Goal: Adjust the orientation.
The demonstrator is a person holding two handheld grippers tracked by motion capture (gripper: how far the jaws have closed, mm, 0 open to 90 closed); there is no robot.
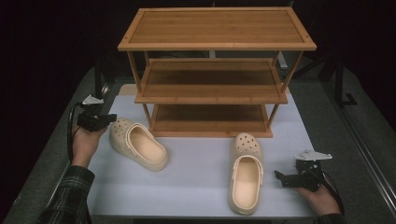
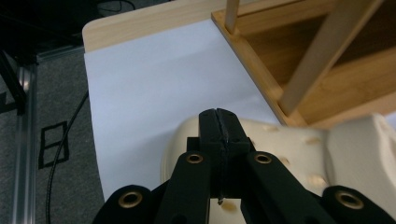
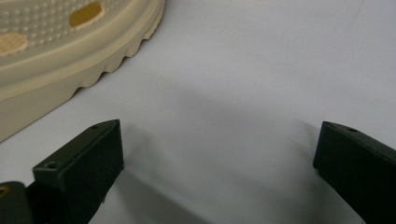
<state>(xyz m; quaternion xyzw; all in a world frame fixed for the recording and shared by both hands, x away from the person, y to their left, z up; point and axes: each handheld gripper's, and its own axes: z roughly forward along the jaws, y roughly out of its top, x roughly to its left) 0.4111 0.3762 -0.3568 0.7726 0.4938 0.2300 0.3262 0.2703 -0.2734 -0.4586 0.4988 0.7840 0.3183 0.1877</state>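
— So, how many shoes?
— Two cream foam clogs on the white-covered surface [image 1: 196, 177]: the left clog [image 1: 138, 143] lies angled, the right clog [image 1: 245, 172] points at the three-tier bamboo shoe rack [image 1: 215, 70] behind them.
— And the tools?
— Two. The left tool [image 1: 111, 117] has its jaws pressed together, holding nothing, just over the left clog's toe. The right tool [image 1: 279, 176] stands spread wide and empty, just beside the right clog.
— Anything blocking?
— The rack's corner post stands close behind the left clog.
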